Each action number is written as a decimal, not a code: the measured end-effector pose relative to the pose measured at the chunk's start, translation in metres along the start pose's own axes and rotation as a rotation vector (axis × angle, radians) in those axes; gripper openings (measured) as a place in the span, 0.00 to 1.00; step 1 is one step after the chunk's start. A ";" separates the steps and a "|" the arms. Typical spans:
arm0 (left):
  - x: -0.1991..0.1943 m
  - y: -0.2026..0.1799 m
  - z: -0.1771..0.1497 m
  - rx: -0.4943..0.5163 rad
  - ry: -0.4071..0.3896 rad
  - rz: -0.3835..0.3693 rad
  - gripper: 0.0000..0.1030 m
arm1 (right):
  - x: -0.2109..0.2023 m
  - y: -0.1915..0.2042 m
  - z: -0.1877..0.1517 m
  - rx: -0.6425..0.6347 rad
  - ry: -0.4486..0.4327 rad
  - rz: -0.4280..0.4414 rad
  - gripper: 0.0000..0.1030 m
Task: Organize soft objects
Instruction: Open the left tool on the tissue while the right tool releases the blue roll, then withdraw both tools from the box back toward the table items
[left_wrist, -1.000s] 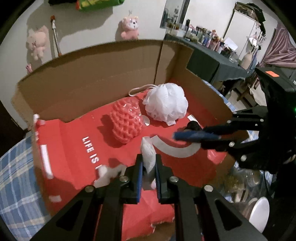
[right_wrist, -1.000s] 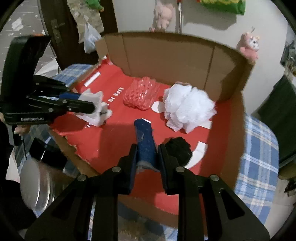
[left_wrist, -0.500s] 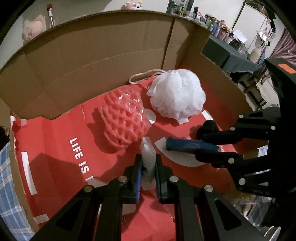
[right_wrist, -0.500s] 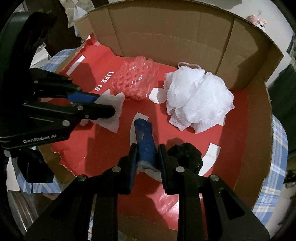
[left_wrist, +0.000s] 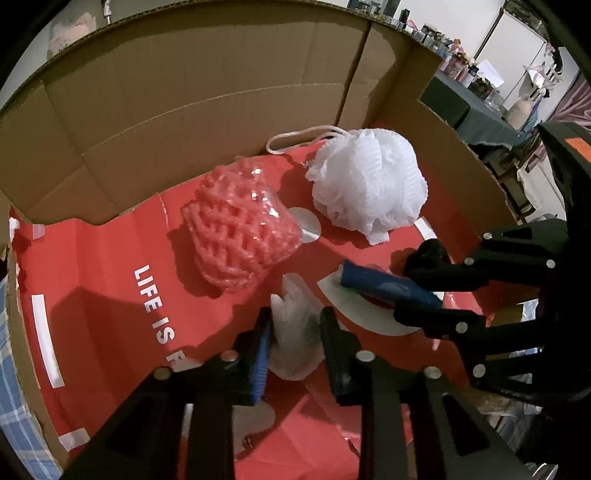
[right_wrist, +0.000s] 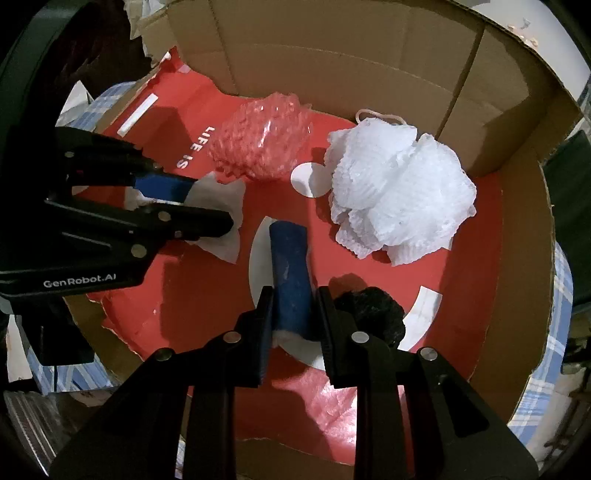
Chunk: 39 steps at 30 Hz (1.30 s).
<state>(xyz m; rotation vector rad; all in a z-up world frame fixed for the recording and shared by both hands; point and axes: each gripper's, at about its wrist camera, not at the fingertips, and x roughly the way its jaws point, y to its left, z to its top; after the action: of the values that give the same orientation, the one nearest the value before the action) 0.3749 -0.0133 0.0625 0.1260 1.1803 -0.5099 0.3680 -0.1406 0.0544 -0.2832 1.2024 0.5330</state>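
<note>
Left wrist view is showing the left gripper (left_wrist: 295, 325) over the red floor of the box (left_wrist: 184, 92), its jaws opening with the white cloth (left_wrist: 295, 343) lying loose between them, near the front edge. Right wrist view is showing the right gripper (right_wrist: 293, 310) clenching the blue sponge (right_wrist: 290, 273), its tip pointing toward the back wall, a black puff (right_wrist: 369, 314) sitting just beside the right finger. The pink mesh (left_wrist: 240, 236) and white loofah (left_wrist: 369, 184) are resting side by side near the back wall, the loofah closer to the right corner.
</note>
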 end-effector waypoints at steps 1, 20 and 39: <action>0.000 -0.001 0.000 0.000 0.000 0.003 0.36 | 0.001 0.000 0.000 -0.002 0.006 -0.001 0.21; -0.004 -0.006 0.003 -0.016 -0.014 0.028 0.55 | 0.008 0.021 0.008 -0.048 0.044 -0.019 0.29; -0.115 -0.022 -0.051 -0.116 -0.303 0.048 0.91 | -0.085 0.046 -0.018 0.010 -0.161 -0.040 0.69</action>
<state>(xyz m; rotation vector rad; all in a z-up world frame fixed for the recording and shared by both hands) 0.2895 0.0218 0.1510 -0.0223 0.9052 -0.4013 0.3076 -0.1310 0.1313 -0.2510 1.0414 0.5051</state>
